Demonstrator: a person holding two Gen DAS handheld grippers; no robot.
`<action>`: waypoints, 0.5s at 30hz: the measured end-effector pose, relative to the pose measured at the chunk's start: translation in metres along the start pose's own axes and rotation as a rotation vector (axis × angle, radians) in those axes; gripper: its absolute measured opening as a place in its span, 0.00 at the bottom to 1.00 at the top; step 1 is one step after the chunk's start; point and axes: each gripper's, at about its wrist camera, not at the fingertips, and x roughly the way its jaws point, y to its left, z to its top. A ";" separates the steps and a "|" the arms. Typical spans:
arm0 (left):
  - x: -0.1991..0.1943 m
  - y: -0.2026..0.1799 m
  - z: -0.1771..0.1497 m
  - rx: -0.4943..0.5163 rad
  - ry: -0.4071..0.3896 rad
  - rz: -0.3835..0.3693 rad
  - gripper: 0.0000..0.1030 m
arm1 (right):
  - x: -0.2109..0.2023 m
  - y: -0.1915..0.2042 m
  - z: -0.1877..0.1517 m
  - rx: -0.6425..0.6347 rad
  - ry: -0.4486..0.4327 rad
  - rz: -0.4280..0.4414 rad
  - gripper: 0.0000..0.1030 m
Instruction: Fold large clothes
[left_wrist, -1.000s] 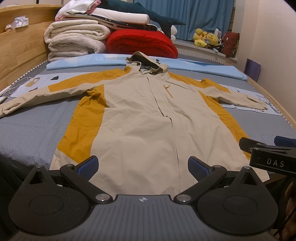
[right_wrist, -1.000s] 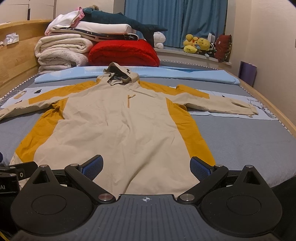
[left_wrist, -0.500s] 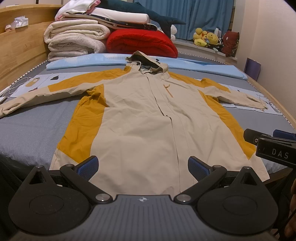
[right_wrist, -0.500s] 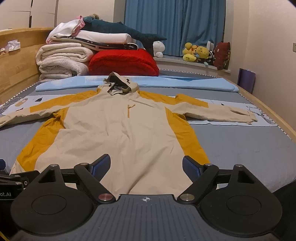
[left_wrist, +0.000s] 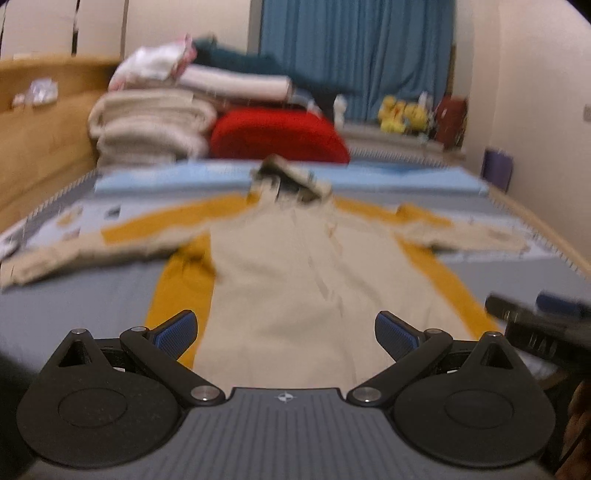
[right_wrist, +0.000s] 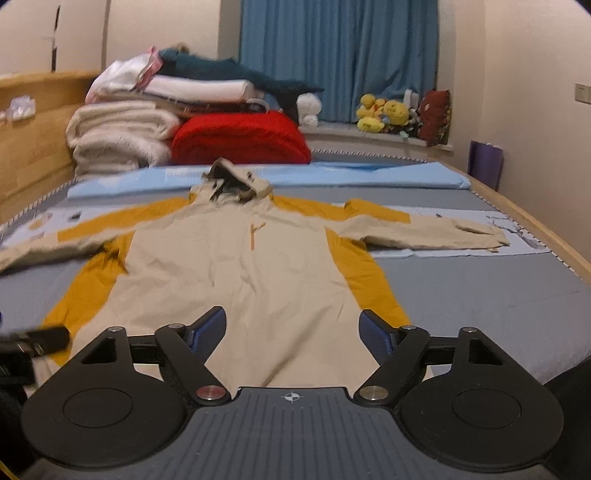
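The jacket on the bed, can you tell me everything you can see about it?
The jacket is a long hooded coat, beige down the front with mustard-yellow panels along the sides and shoulders. It looks like thin, slightly creased fabric. It lies flat and face up on the grey bed, both sleeves spread straight out, the hood at the far end and the hem nearest the cameras. A small orange zip pull hangs on the chest. Nothing grips it.

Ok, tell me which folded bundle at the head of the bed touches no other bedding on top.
The red blanket: nothing lies on it, while the white blankets carry more folded bedding.
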 end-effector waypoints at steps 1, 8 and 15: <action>0.000 0.001 0.010 0.005 -0.034 -0.005 0.95 | -0.002 -0.001 0.004 0.009 -0.023 -0.004 0.73; 0.058 0.033 0.074 -0.005 -0.136 -0.006 0.60 | -0.011 -0.006 0.018 0.001 -0.169 -0.036 0.60; 0.173 0.135 0.130 -0.115 -0.088 0.099 0.36 | 0.001 -0.022 0.048 -0.055 -0.242 -0.066 0.52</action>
